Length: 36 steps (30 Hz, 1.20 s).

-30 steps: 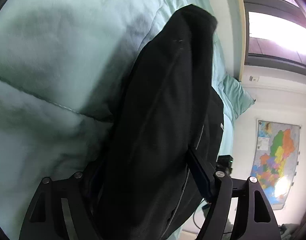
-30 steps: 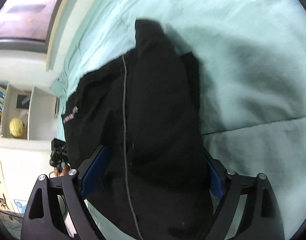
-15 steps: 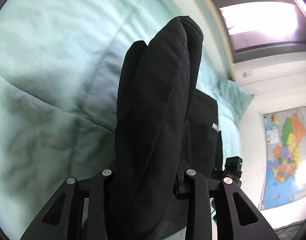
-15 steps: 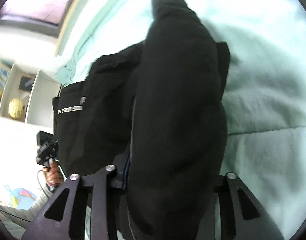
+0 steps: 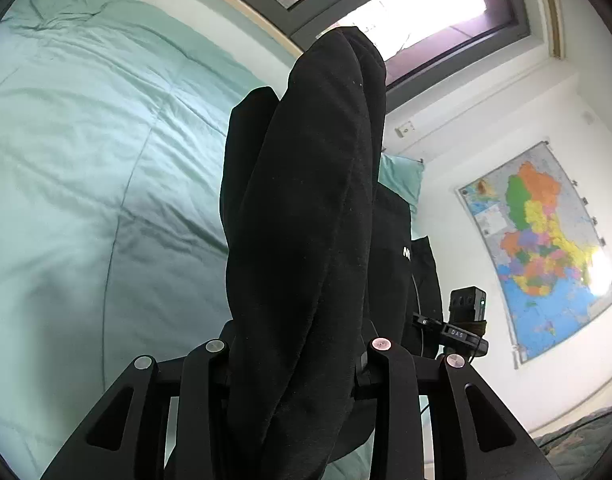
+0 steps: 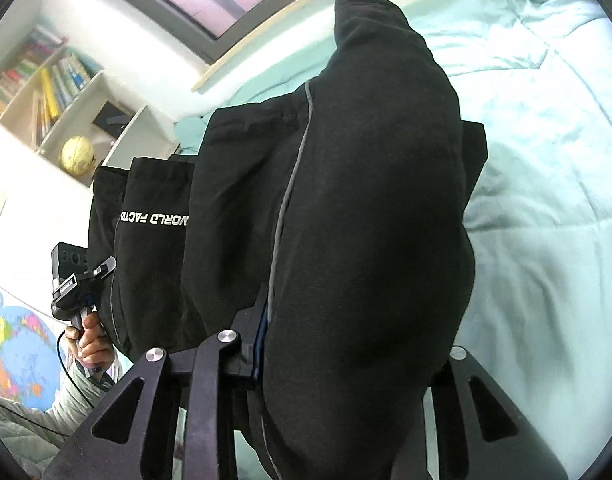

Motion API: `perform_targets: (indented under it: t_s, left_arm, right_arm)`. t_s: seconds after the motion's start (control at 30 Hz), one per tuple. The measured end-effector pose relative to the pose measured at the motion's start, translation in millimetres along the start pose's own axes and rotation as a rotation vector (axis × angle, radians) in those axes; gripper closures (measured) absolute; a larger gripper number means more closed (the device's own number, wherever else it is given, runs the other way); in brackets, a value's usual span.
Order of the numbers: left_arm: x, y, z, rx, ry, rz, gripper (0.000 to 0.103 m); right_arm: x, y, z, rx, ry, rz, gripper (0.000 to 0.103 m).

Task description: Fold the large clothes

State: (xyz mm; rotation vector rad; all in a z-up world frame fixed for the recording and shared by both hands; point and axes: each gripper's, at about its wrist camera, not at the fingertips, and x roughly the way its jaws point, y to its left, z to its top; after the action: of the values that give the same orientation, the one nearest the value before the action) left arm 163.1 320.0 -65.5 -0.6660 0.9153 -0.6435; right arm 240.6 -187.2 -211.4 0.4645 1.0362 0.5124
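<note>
Pale green bedding (image 5: 86,168) is spreading out beneath both my claws. My left claw (image 5: 298,364) is pinching a thick fold of the black garment (image 5: 306,220), its jaws having just been closing on the cloth, which is bulging forward past the fingertips. My right claw (image 6: 345,356) is likewise clamping another bunched fold of it (image 6: 365,200). Beyond it to the left, a hand (image 6: 90,340) is gripping a handle, with a bookshelf (image 6: 46,88) standing farther off.
</note>
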Motion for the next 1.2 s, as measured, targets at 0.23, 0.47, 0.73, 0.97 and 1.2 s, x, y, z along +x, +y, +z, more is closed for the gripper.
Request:
perform_targets:
  t_s: [0.23, 0.47, 0.73, 0.97, 1.2]
  left_arm:
    - [-24.9, 30.7, -55.4, -0.072, 0.070, 0.022, 0.068]
    - [12.1, 121.6, -110.7, -0.325, 0.210, 0.184, 0.063]
    - [2.6, 235.5, -147.5, -0.695, 0.159, 0.099, 0.042]
    - [-41.6, 192.0, -120.5, -0.473, 0.123, 0.363, 0.042]
    - [-35.7, 57.6, -90.1, 0.047, 0.152, 0.511, 0.031]
  right_arm:
    - [3.2, 0.1, -24.7, 0.041, 0.081, -0.056, 0.068]
    - [75.4, -52.0, -60.9, 0.202, 0.238, -0.185, 0.064]
    - [66.7, -147.1, -102.0, 0.578, 0.169, -0.164, 0.035]
    - [14.5, -100.1, -82.3, 0.380, 0.133, -0.486, 0.027]
    - [28.7, 7.6, -61.7, 0.076, 0.095, -0.442, 0.026]
